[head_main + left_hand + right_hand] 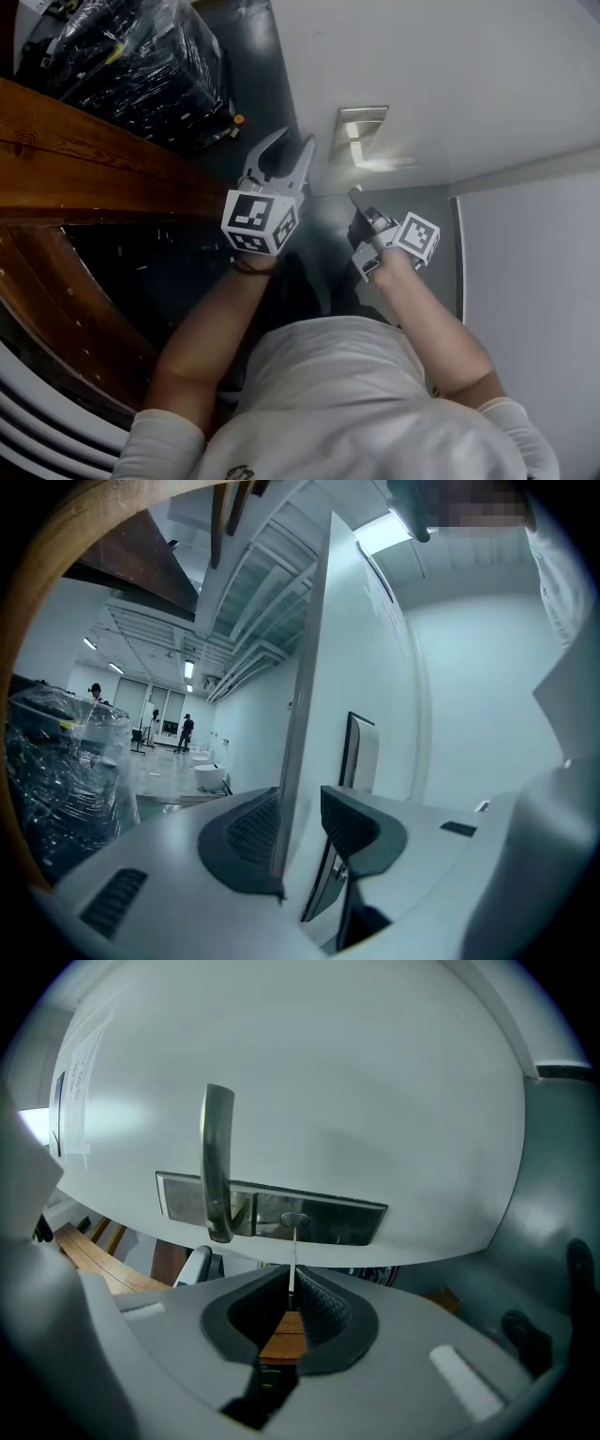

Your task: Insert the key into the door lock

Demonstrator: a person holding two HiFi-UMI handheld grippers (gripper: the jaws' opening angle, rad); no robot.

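Right gripper (292,1290): clamped on key (293,1258), tip at keyhole (294,1221). Left gripper (302,825): wide, gripping nothing. Next, likely: aligned straight push.

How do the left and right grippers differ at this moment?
The left gripper is open, gripping nothing; the right gripper is shut on the key. The left gripper looks along the door's edge; the right gripper faces the lock plate, key tip near the keyhole. Both are held up near the door.

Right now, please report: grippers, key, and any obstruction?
Left gripper open at door edge. Right gripper shut on key. Key tip at keyhole, insertion unclear. Nothing in the way.
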